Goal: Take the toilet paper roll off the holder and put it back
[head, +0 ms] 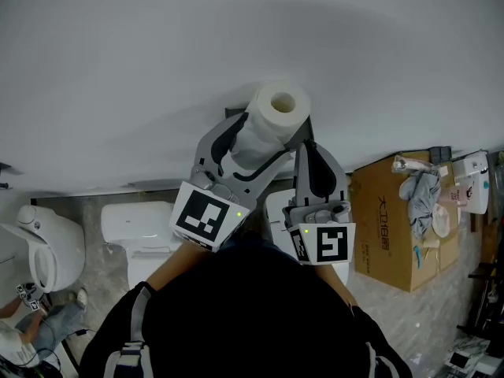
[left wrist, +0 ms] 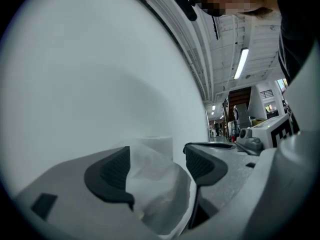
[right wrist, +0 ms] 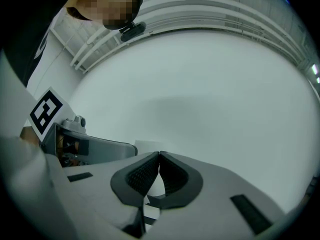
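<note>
One toilet paper roll (head: 272, 118) stands on end against the white wall, hollow core facing up, and that is the only roll anywhere. The holder under it is almost wholly hidden, with just a dark scrap (head: 235, 113) peeking out at the roll's left edge.

The left gripper (left wrist: 156, 170) has its two jaws spread, one on either side of the roll. Crumpled white paper fills the gap, but nothing is being squeezed. Whether a pad brushes the paper is hard to say.

The right gripper (right wrist: 159, 171) is clamped tight, pad against pad, with nothing caught in it. It sits just beside the roll on the right.

That makes two grippers and two marker cubes, one on the left (head: 206, 215) and one on the right (head: 331, 244).

Down on the floor there are two white toilets at the left, one (head: 43, 246) rounded and one (head: 138, 228) showing its tank, both partly blocked by the person's dark top.

One cardboard box (head: 394, 231) sits at the right with dark print on its side, too small to read. A bundle of cloth (head: 421, 194) lies on top of it.
</note>
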Tool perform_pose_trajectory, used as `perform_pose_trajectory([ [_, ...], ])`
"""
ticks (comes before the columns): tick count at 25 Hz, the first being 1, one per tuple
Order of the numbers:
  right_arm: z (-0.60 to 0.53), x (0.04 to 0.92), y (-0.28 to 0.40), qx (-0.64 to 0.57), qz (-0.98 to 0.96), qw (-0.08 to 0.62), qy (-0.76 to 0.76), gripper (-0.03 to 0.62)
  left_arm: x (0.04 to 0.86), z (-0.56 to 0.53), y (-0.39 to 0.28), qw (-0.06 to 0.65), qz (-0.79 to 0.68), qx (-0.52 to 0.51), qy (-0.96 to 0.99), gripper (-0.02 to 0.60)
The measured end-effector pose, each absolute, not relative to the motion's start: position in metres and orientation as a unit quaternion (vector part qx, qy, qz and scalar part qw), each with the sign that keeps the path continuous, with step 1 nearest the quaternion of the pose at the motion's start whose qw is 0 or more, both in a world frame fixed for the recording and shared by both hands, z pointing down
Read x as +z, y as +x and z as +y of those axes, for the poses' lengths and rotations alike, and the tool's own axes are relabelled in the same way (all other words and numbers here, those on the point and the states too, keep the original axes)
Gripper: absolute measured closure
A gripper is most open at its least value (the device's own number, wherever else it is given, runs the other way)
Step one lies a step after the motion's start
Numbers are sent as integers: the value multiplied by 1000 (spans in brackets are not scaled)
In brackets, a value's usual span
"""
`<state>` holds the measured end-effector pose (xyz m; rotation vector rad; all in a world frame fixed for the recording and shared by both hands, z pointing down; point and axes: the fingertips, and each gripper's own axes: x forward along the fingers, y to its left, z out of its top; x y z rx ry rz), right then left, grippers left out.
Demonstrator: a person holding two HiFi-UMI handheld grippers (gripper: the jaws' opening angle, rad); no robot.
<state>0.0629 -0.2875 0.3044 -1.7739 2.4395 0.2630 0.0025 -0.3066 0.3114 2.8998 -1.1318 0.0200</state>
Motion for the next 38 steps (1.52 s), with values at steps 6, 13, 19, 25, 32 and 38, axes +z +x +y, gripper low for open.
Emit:
perform_pose_trajectory([
  [6, -293, 301, 71, 91, 803, 68, -584, 571, 309, -319, 11, 4, -370, 19, 929, 169],
  [13, -301, 298, 74, 96, 804, 70, -582, 571, 307, -335, 15, 8, -364, 33, 931, 160],
  [19, -305, 293, 75, 101, 804, 79, -581, 571, 308, -339, 21, -1, -355, 44, 934, 158],
  [25, -309, 292, 78, 101, 803, 86, -581, 571, 312, -345, 25, -23, -351, 64, 934, 158],
  [32, -313, 294, 80, 101, 806, 84, -577, 571, 317, -348, 27, -35, -362, 95, 927, 158],
  [38, -317, 292, 82, 99, 807, 91, -575, 571, 318, -351, 28, -31, -369, 103, 923, 191],
])
